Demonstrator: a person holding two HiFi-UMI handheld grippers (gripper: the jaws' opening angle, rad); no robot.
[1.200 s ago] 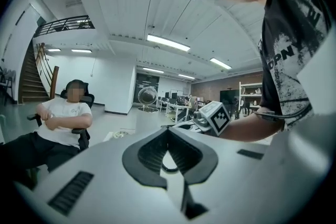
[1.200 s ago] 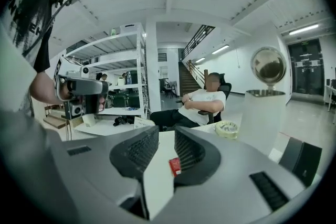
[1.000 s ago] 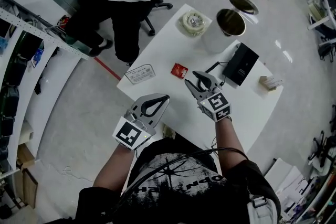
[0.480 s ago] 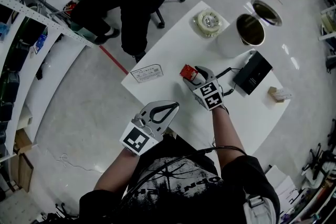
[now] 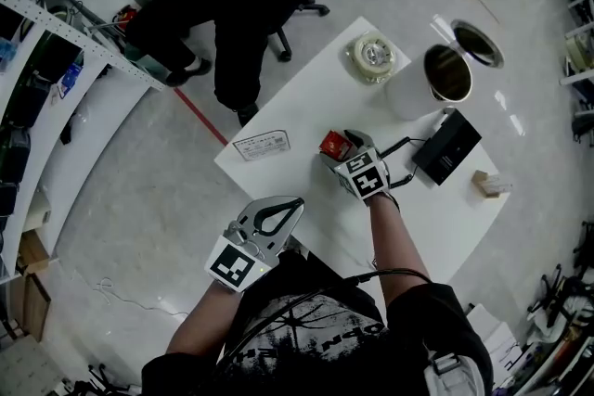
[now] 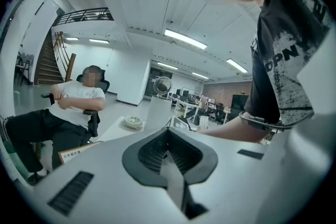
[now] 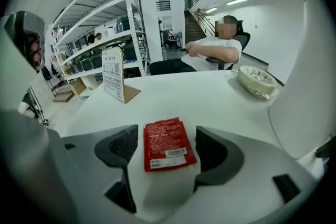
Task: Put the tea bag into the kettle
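Right gripper [image 7: 167, 147]: jaws opening wide, set low over the white table [image 7: 210, 97]; the pads flank the sachet without touching it.
Tea bag: flat red foil sachet [image 7: 167, 143], lying on the table between those jaws, at the centre of the head view [image 5: 332, 144].
Grip: I judge the sachet thin and slippery, so I would press the tips to the tabletop and close slowly across its long edges.
Kettle: white cylindrical kettle [image 5: 408, 93], mouth open, upper right and well apart from the sachet; I would lift clear of the black box [image 5: 447, 146].
Left gripper [image 5: 278, 216]: jaws together, empty, lower left.
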